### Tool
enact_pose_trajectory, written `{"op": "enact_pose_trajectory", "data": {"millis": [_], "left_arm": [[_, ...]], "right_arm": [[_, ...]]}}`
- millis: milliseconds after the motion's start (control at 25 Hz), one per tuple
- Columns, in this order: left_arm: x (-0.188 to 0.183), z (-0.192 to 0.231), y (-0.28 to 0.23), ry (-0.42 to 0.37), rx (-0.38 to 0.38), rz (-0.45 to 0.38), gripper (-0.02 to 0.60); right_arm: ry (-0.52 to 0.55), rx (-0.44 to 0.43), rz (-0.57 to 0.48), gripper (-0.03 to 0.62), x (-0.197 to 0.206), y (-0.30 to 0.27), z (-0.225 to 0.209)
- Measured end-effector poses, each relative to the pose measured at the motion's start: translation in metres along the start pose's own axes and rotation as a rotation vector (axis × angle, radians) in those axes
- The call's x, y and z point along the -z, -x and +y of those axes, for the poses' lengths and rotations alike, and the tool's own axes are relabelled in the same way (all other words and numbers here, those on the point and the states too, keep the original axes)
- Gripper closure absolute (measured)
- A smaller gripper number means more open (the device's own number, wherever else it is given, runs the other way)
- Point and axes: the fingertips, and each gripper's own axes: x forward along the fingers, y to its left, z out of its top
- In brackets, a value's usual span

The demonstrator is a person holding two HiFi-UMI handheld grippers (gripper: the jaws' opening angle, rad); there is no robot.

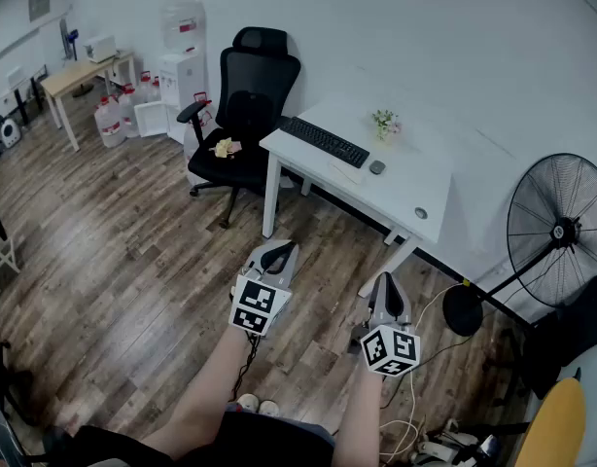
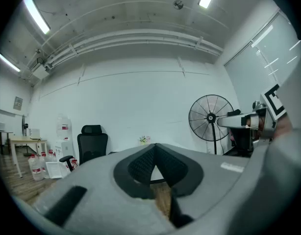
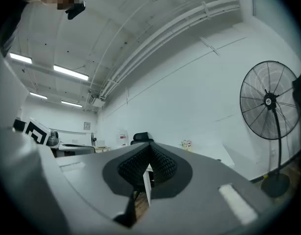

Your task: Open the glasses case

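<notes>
I see no glasses case that I can name for sure. A pale oblong thing (image 1: 344, 171) lies on the white desk (image 1: 415, 178) in front of the keyboard (image 1: 324, 141); what it is I cannot tell. Both grippers hang over the wooden floor, short of the desk. My left gripper (image 1: 277, 252) (image 2: 154, 147) has its jaws together with nothing in them. My right gripper (image 1: 389, 285) (image 3: 149, 147) is likewise shut and empty, a little closer to the desk's near corner. Both point level toward the desk and the wall.
A black office chair (image 1: 245, 105) stands left of the desk. A mouse (image 1: 376, 167) and a small flower pot (image 1: 384, 123) sit on the desk. A standing fan (image 1: 561, 232) is at right, with cables (image 1: 415, 426) on the floor. A wooden table (image 1: 80, 74) and water bottles (image 1: 109, 120) are far left.
</notes>
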Motion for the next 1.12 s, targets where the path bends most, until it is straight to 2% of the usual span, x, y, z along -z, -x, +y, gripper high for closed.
{"op": "enact_pose_trajectory", "data": {"millis": [1120], "left_arm": [[0.012,-0.001,0.013,0.003,0.001,0.024,0.574]], "right_arm": [[-0.022,-0.033,0.015,0.582,0.016,0.007,0.015]]}}
